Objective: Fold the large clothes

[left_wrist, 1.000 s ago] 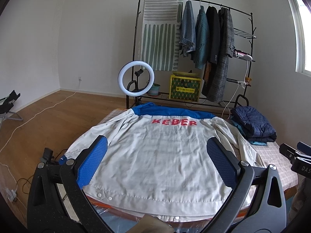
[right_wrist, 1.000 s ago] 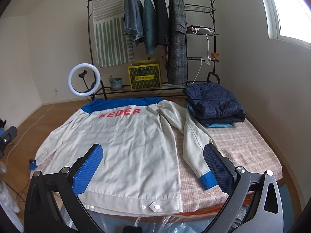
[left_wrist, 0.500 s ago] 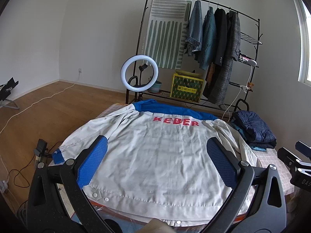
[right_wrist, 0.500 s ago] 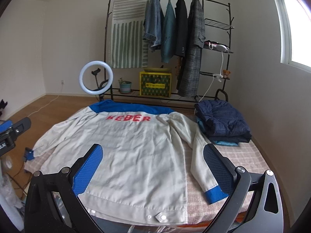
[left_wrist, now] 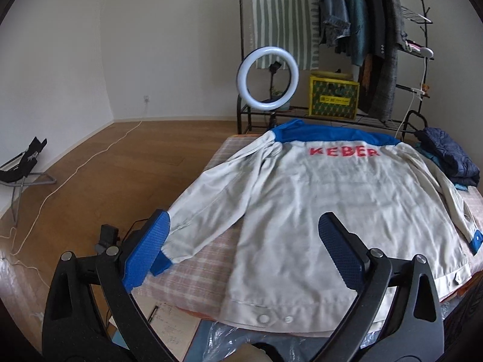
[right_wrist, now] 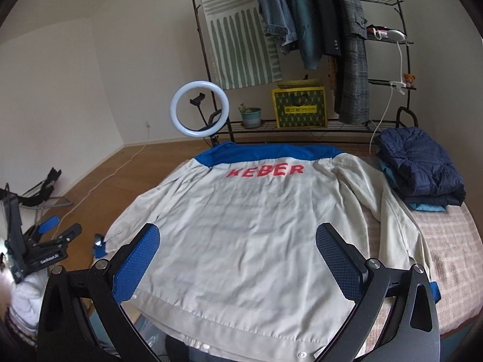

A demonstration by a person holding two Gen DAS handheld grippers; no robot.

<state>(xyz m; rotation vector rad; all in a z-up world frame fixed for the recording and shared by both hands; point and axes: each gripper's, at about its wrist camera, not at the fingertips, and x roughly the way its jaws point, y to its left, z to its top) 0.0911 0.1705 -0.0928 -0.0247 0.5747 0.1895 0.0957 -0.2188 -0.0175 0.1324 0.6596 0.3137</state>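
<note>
On the far left, a folding stand (left_wrist: 22, 166) sat on the wood floor (left_wrist: 120, 163), with a white cable (left_wrist: 75, 172) trailing across the boards. My left claw (left_wrist: 244, 253) hung over the near left corner of the bed (left_wrist: 196, 271), its blue fingers (left_wrist: 146, 253) spread wide and pinching nothing; the left finger sat right in front of the blue cuff (left_wrist: 161, 264) of the jacket's left sleeve, though I could not tell whether it touched the cloth.

The jacket (right_wrist: 241, 226) lay flat and back-up on the checked bedcover, unfolded, its blue yoke at the far end and red letters reading KEBER (right_wrist: 264, 171) across the shoulders. Both sleeves lay stretched down along the sides of the body, the snap-buttoned hem nearest me.

My right claw (right_wrist: 238, 259) hovered above the lower back of the jacket, also spread wide and empty.

Behind the bed, a ring light (right_wrist: 199, 110) stood before a black clothes rack (right_wrist: 404, 60) holding a striped cloth (right_wrist: 238, 39), several hanging coats (right_wrist: 350, 45), a yellow box (right_wrist: 300, 107) and a small potted plant (right_wrist: 250, 116).

At the far right corner of the bed, a folded navy puffer jacket (right_wrist: 419, 166) rested on a stack, just beside the jacket's right sleeve (right_wrist: 392, 220).
</note>
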